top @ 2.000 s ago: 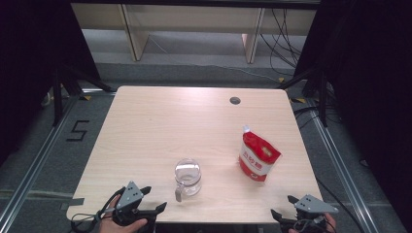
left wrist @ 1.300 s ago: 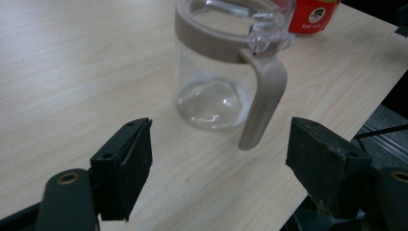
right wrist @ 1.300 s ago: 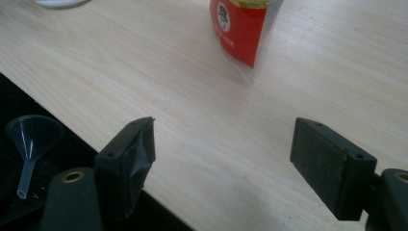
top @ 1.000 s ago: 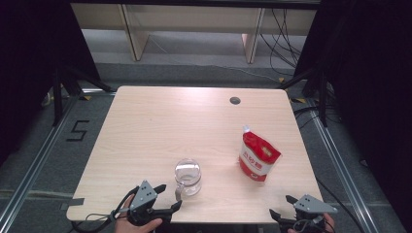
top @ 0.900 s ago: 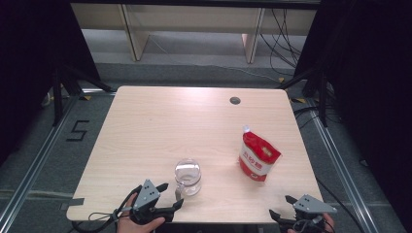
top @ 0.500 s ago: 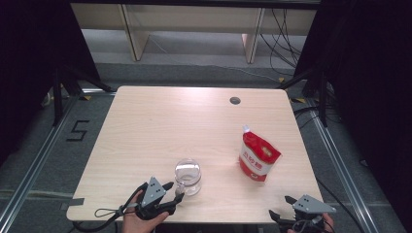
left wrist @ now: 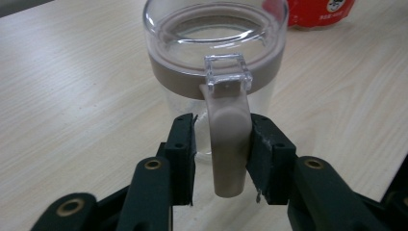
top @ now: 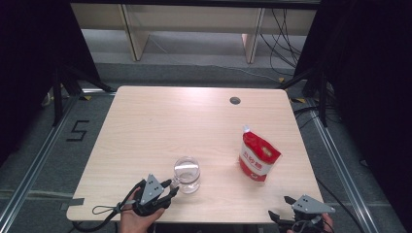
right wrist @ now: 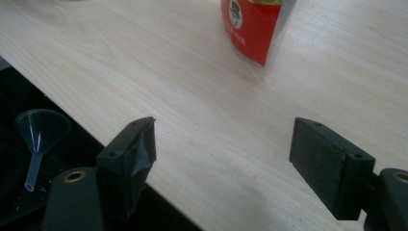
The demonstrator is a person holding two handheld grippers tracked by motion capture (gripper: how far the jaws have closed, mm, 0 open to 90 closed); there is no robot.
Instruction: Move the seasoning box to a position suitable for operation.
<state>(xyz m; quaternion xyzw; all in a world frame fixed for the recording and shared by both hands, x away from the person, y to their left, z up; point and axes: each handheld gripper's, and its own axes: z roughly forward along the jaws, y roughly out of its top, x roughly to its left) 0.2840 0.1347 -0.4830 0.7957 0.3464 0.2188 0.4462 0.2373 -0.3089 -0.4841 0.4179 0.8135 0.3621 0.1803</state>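
A clear glass jar (top: 187, 174) with a brown band and a brown clasp lever (left wrist: 230, 144) stands near the table's front edge. My left gripper (top: 171, 187) reaches it from the front left. Its jaws have just been closing around the lever (left wrist: 222, 154). The right pad touches the lever, and a small gap remains at the left pad. A red and white pouch (top: 259, 158) stands upright to the jar's right. My right gripper (top: 279, 206) rests open at the front right edge, well short of the pouch (right wrist: 252, 29), with nothing between its fingers (right wrist: 223, 144).
The wooden table (top: 160, 126) has a round cable hole (top: 235, 100) at the back right. A small clear funnel (right wrist: 41, 130) lies below the table's front edge. Shelving and cables stand beyond the far edge.
My left gripper has moved right and forward to the jar, and its jaws have narrowed around the jar's clasp lever. The right gripper, the jar and the pouch have stayed put.
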